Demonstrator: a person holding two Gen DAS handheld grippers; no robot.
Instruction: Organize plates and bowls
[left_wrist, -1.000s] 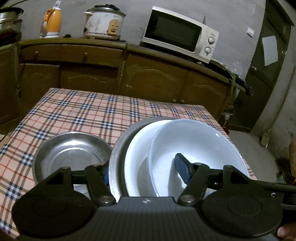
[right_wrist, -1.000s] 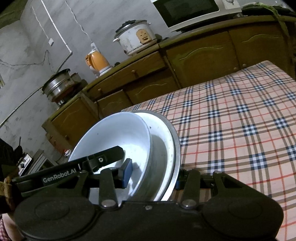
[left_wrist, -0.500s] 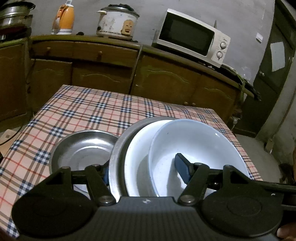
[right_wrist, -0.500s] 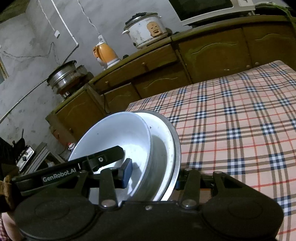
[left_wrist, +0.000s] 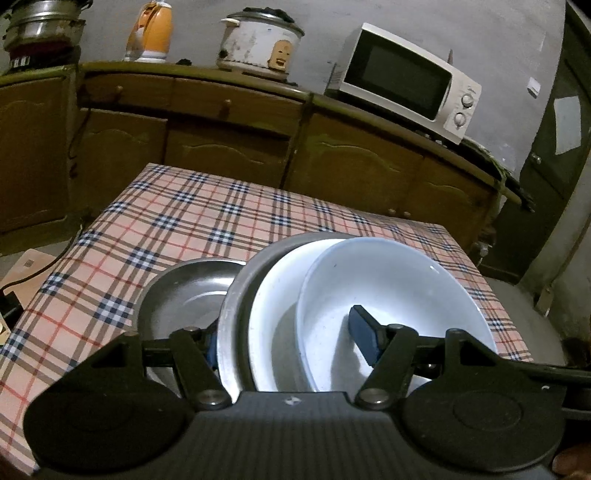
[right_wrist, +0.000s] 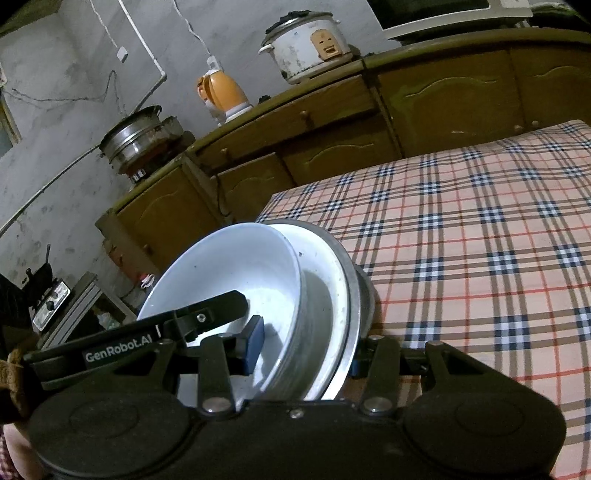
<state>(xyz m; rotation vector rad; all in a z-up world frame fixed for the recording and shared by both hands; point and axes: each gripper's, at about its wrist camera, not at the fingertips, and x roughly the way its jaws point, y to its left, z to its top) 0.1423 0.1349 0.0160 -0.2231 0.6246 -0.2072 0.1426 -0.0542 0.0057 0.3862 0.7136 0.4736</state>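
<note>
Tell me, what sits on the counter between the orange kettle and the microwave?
A white rice cooker, shown in the left wrist view between kettle and microwave.

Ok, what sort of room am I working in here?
Most likely a home kitchen: a microwave, a rice cooker and an orange kettle stand on a wooden cabinet counter behind the checked-cloth table.

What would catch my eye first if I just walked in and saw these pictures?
Probably the nested stack of dishes, a white bowl in a white plate inside a metal pan, clamped from opposite sides by the left gripper and the right gripper above the plaid tablecloth. Next, a lone steel bowl on the cloth to the stack's left. Behind, a microwave sits on the wooden counter.
</note>
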